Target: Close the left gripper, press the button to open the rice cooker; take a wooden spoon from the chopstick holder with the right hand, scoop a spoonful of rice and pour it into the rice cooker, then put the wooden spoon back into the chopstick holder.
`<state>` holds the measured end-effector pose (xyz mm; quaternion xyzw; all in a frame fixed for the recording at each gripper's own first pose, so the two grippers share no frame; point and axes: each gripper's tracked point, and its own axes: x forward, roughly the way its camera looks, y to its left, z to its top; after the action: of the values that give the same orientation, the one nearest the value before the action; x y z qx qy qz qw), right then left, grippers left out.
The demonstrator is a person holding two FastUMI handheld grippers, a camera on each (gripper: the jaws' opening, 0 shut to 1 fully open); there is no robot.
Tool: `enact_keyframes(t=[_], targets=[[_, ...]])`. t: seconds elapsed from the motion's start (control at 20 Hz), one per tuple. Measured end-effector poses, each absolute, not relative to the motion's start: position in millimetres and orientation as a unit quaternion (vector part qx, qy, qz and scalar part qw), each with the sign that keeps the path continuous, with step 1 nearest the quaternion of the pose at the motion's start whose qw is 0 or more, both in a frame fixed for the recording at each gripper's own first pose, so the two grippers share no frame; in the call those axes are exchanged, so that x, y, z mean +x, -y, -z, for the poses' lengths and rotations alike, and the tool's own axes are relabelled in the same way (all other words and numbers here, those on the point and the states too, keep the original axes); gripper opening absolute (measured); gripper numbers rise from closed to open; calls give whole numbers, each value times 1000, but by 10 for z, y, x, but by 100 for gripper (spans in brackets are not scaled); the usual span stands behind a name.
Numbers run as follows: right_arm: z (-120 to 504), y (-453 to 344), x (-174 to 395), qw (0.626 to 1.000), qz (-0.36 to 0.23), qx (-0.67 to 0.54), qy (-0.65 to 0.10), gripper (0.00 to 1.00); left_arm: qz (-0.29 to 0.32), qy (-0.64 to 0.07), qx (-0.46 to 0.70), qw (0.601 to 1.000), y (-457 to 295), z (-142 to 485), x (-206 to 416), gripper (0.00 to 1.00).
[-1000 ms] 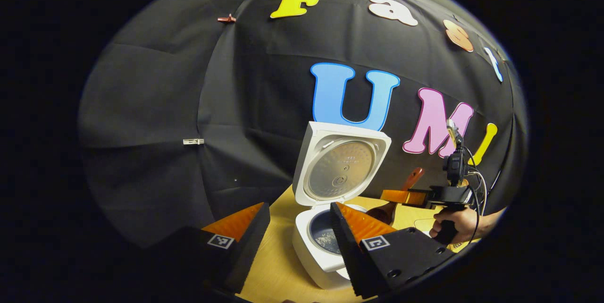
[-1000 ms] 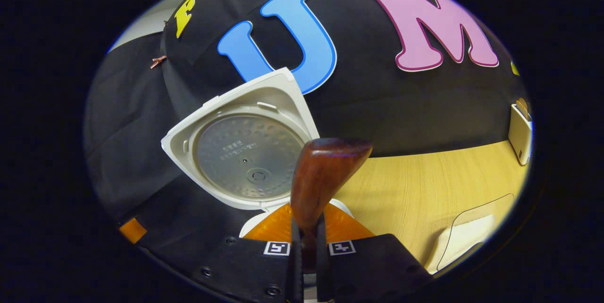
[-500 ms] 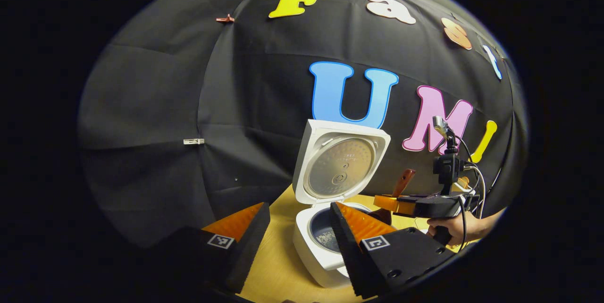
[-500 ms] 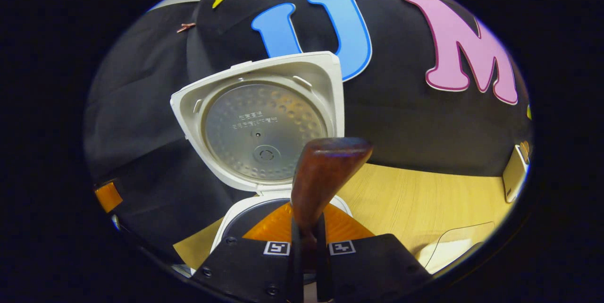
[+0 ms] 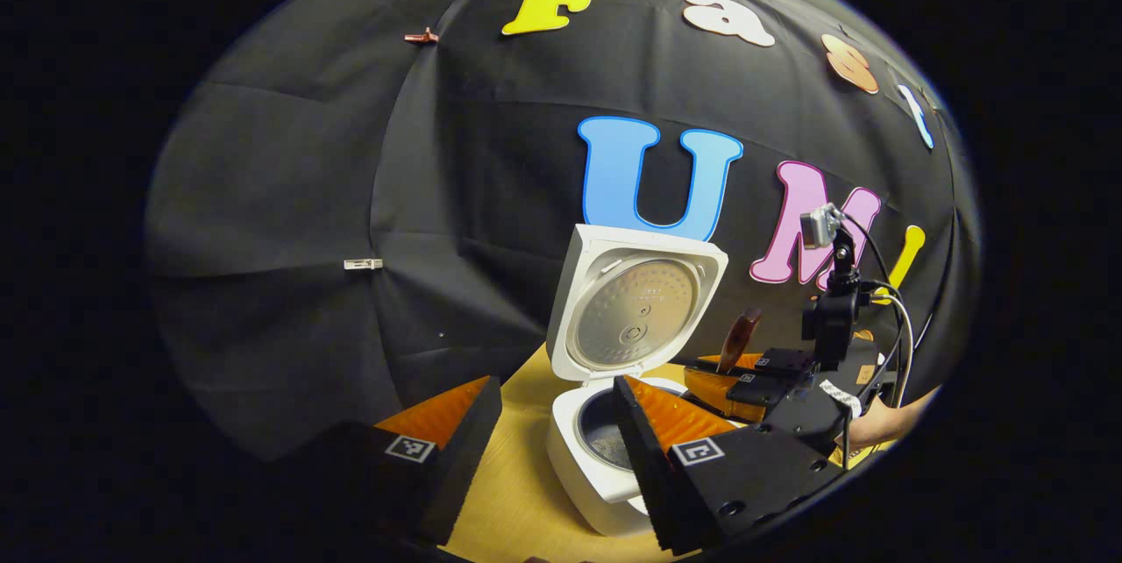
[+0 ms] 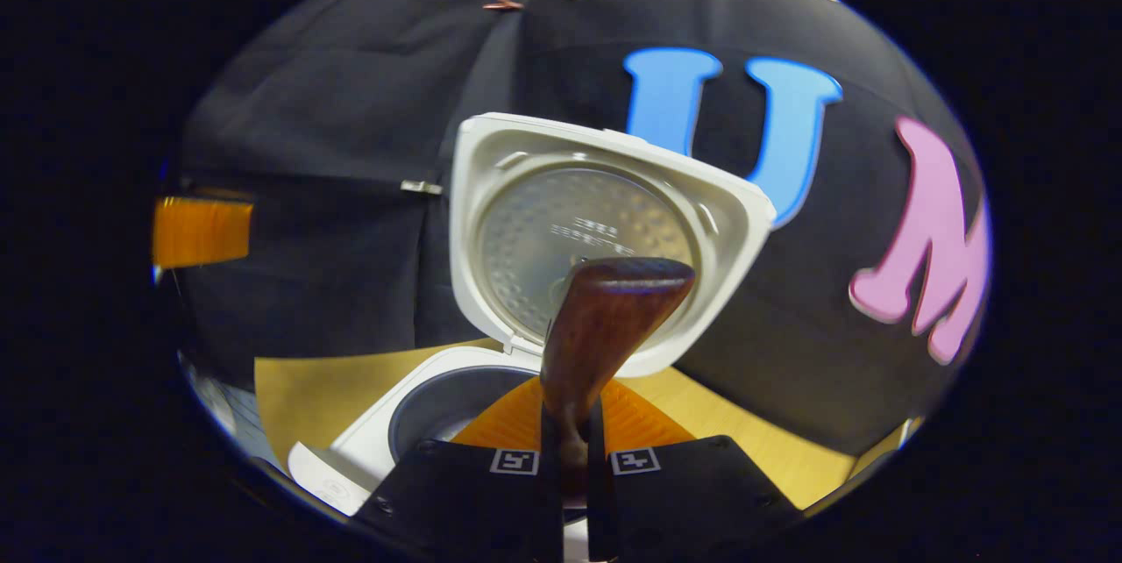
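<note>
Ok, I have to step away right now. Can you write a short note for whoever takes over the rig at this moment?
Left claw: open, holding nothing, raised in front of the rice cooker.
Right claw: shut on the wooden spoon, held over the cooker's pot; handle end points up toward the raised lid.
Things: the cooker stands on the wooden table, lid fully up, with some rice in the pot.
Done: the button is pressed and the lid is open; the spoon is taken; rice appears to be already in the pot.
Left: finish tipping if any rice remains on the spoon (its bowl is hidden), then return the spoon to the chopstick holder.
</note>
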<state>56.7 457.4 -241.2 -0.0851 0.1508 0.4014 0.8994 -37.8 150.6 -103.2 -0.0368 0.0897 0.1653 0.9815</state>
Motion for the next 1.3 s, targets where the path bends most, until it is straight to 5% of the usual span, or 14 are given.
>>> enact_keyframes(t=[0.4, 0.8, 1.3], targets=[[2301, -4728, 429, 885, -432, -118, -127, 15, -161, -89, -32, 982, -1464, 1006, -389, 83], [2387, -4308, 779, 865, -331, 241, -291, 15, -163, -89, -31, 982, -1431, 1018, -452, 83], [2155, -3518, 912, 735, -215, 560, -314, 15, -138, -91, -19, 986, -1082, 944, -374, 83]])
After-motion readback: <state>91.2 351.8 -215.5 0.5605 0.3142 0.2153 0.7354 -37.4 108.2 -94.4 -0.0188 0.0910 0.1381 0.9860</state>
